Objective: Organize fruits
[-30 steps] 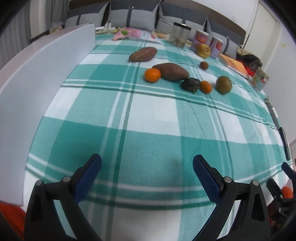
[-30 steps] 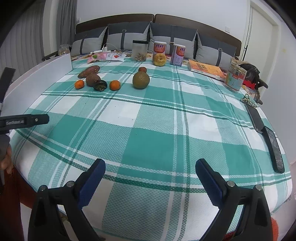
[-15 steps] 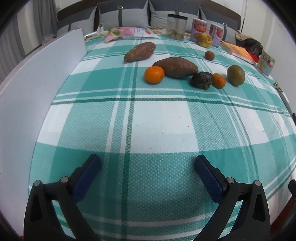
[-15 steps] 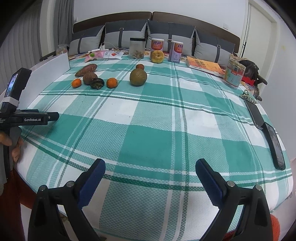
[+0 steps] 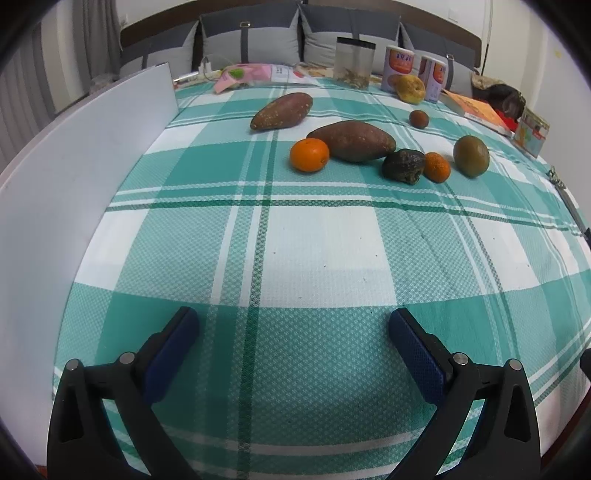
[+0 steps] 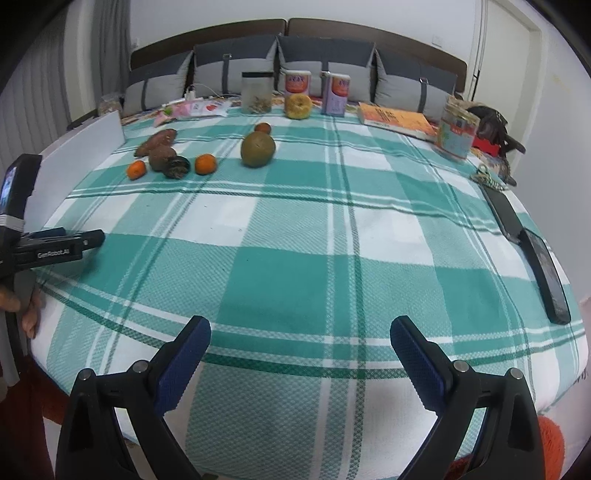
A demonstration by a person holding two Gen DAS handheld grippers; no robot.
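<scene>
Both jaws spread, empty. Fruits cluster toward the table's (image 5: 325,236) far edge. Carry your left gripper (image 5: 293,332) forward, straddling the nearest orange (image 5: 309,154) squarely; right gripper (image 6: 300,341) waits.

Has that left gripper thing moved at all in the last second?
Yes. In the right wrist view the left gripper has pushed farther in over the checked cloth, toward the fruit, alongside the white board.

4 grey cushions (image 6: 325,61) line a dark headboard (image 6: 369,35) — white walls (image 6: 221,18), curtains (image 6: 44,74).
</scene>
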